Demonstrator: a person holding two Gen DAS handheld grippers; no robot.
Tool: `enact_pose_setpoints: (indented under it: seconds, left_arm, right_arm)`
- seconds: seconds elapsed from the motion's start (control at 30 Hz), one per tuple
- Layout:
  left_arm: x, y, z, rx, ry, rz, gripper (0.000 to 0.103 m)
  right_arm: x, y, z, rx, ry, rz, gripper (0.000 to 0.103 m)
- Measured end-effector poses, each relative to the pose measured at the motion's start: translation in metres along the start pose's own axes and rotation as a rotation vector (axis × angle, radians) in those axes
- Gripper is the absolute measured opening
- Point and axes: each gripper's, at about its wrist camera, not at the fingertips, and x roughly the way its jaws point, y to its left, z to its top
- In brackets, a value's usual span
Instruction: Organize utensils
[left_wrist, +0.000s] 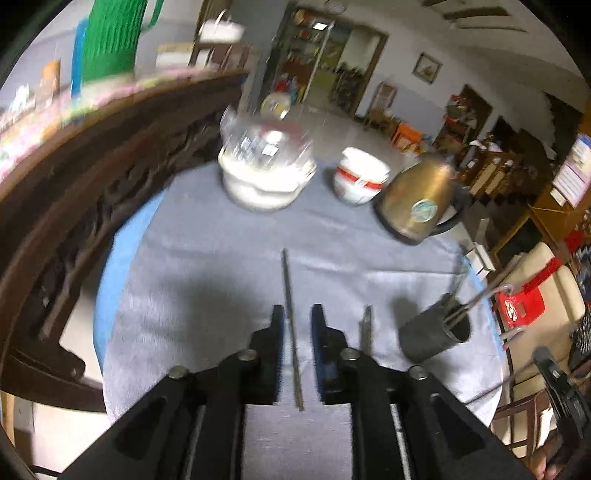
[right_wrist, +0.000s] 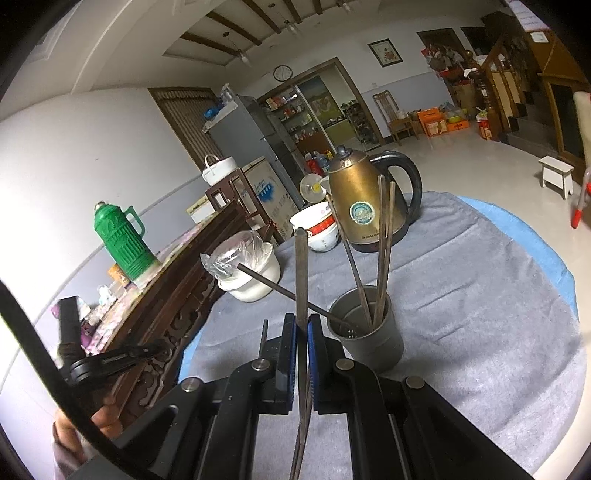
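Your right gripper (right_wrist: 303, 325) clamps a chopstick (right_wrist: 301, 266) upright, ready for the cup (right_wrist: 369, 343) just right of it; your left gripper (left_wrist: 297, 317) stands open astride another chopstick (left_wrist: 290, 295) lying on the cloth (left_wrist: 221, 258).

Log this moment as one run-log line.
left gripper: open over chopstick | right gripper: shut on chopstick | holder: four chopsticks
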Motion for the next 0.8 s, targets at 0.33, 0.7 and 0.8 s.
enact_pose_setpoints:
  seconds: [0.33,0.7,0.8]
  left_arm:
    - [0.109,0.007,0.021,0.010,0.182,0.058,0.029]
    - [0.208,-0.001,0.060,-0.047,0.333,0.143,0.029]
    - [0.222,0.000,0.061,-0.059,0.372,0.144,0.029]
  right_arm:
    - [0.002,0.017,-0.007,-0.110,0.014,-0.076,0.006]
    - [-0.006,0.004,-0.009,-0.094,0.027,-0.102,0.006]
    - [-0.005,0.001,-0.010,-0.089,0.034,-0.102,0.006]
